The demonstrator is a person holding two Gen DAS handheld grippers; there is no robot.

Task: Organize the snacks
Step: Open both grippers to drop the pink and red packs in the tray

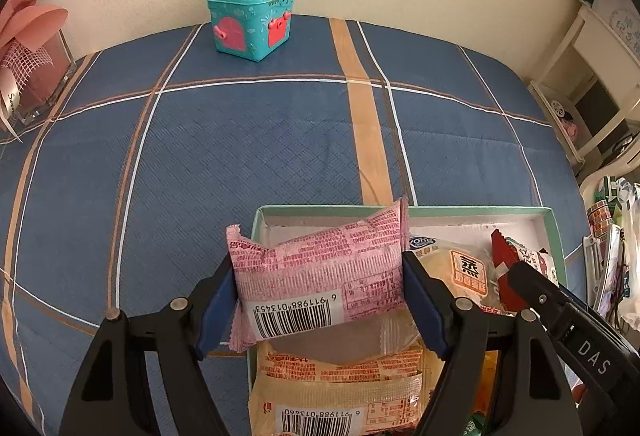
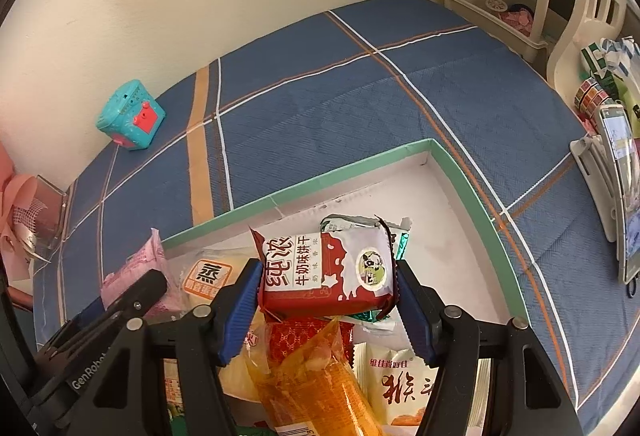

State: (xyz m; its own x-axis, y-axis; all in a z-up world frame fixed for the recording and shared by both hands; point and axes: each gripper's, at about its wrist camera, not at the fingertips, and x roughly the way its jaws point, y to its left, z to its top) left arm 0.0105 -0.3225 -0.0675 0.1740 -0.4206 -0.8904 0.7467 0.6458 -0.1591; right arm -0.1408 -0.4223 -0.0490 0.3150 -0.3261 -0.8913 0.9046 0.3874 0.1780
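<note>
Both grippers loaded over the snack box.

My left gripper [image 1: 320, 300] had its fingers [image 1: 424, 300] clamped on the ends of a pink snack pack [image 1: 320, 272], barcode up, above the left rim of the green-edged box [image 2: 472, 192]. My right gripper [image 2: 326, 300] pinched a red-and-white biscuit pack [image 2: 328, 272] over the packets inside. The box sat on the blue plaid worktop [image 1: 240, 148]; a teal toy chest [image 1: 252, 18] stood well apart, by the wall.
</note>
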